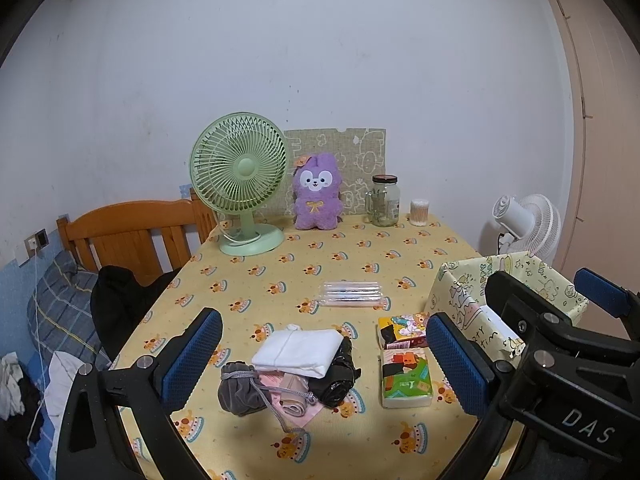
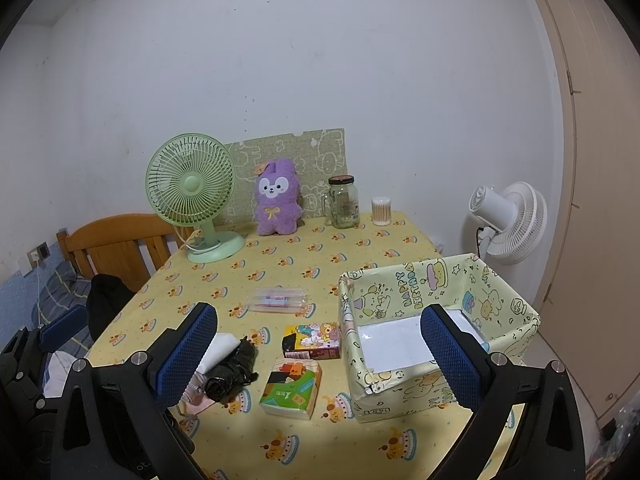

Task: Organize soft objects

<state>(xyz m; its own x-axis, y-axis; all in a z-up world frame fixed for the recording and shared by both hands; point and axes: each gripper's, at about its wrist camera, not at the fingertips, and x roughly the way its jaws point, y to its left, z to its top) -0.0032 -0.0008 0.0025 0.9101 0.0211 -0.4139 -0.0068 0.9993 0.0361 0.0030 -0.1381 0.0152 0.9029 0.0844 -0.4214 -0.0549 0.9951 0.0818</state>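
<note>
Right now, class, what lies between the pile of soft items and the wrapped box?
Two tissue packs, clearest in the right wrist view, between the pile and box.

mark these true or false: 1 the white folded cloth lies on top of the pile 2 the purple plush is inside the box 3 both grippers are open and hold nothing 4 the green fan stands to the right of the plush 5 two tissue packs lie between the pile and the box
1. True: the white folded cloth lies on top of the pile, over the black bag.
2. False: the purple plush sits at the far edge of the table, apart from the box.
3. True: the left gripper and right gripper are open and empty.
4. False: the green fan stands left of the plush.
5. True: the tissue packs lie there.
</note>
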